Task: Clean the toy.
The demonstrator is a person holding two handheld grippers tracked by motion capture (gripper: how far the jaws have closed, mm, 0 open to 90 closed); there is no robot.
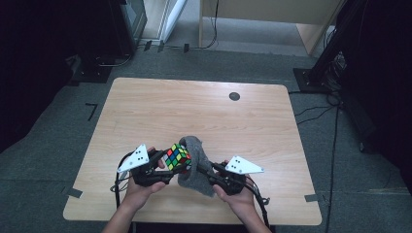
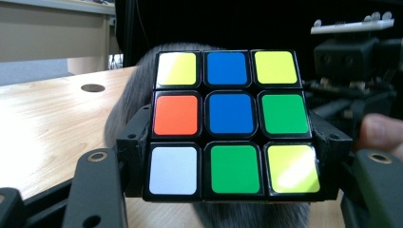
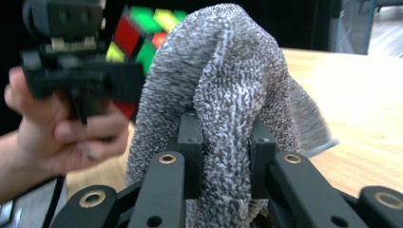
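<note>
Your left gripper (image 1: 163,167) has its jaws clamped on the puzzle cube (image 1: 178,156), one jaw on each side wall, and holds it lifted clear of the table near the front edge. In the left gripper view the cube (image 2: 230,124) faces you squarely, so the grip looks even; keep that squeeze firm, because the cube's smooth plastic sides will likely twist or slip if the cloth pushes hard on one corner.

Just to the right, the grey cloth (image 1: 197,162) drapes against the cube's far side, touching it. Your right gripper (image 1: 210,171) has its jaws pinched together on a thick fold of that cloth (image 3: 223,109), which bunches up above them. The step in hand looks like wiping the cube. Stroke the cloth across one face at a time, press lightly, and push toward the left jaws rather than across them, so the cube stays seated. Turn the left hand to offer fresh faces instead of regripping.

The table (image 1: 160,107) is pale wood, bare apart from a small dark round cap (image 1: 234,96) near its far edge. Grey carpet surrounds it, with cables (image 1: 316,114) trailing off to the right and a wooden cabinet (image 1: 272,14) beyond.
</note>
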